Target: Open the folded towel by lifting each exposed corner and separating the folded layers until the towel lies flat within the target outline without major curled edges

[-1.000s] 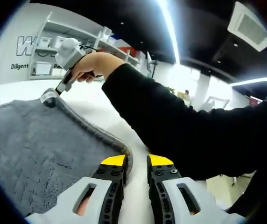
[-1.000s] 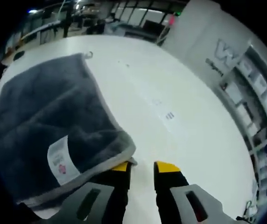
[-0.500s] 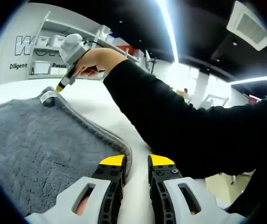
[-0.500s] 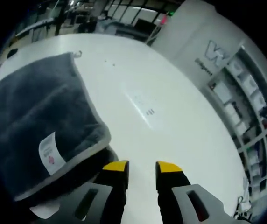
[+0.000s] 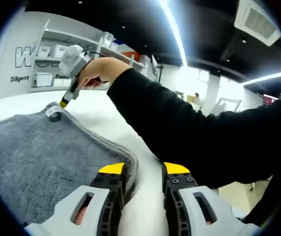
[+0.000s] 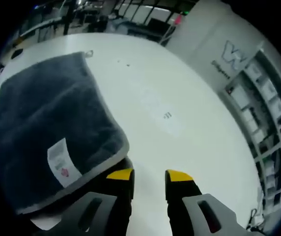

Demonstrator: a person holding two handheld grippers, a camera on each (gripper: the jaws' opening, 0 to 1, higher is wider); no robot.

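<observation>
In the left gripper view we see the grey towel spread across the lower left of the frame on the white table, its near edge just beside our left gripper, whose jaws stand spread and hold nothing. The right gripper hovers at the upper left above the towel's far corner. In the right gripper view its jaws are parted and empty at bottom centre, beside the corner bearing a white label.
</observation>
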